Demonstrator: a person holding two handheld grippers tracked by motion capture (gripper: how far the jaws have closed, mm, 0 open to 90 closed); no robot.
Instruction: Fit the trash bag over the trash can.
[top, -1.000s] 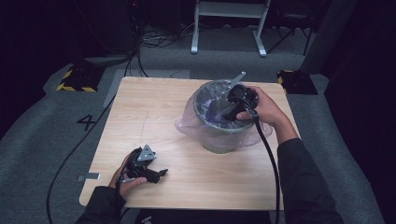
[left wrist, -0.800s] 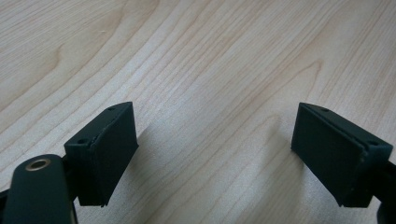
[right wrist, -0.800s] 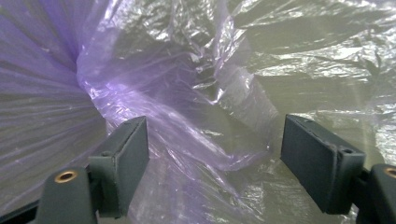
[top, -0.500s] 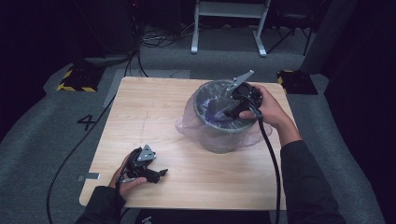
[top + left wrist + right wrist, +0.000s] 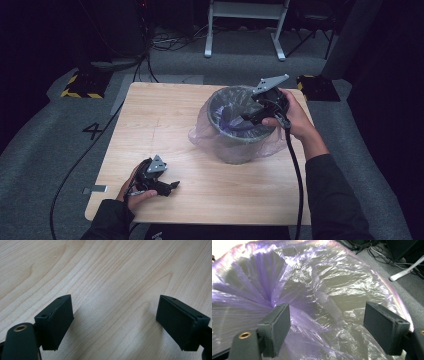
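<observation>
The purple liner already sits inside the bin. The right gripper is released over it, and the left gripper rests released on the bench. Smoothing probably remains.

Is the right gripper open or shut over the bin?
Open: the right gripper has its jaws wide apart, nothing between them, above the purple liner.

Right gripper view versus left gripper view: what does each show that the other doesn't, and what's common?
The right gripper view alone shows the crinkled translucent purple plastic bin liner, with grey carpet floor and cables beyond its rim. The left gripper view alone shows the pale wooden tabletop, bare between the jaws. Both show a pair of black tongs, right tongs and left tongs, jaws spread wide and holding nothing.
</observation>
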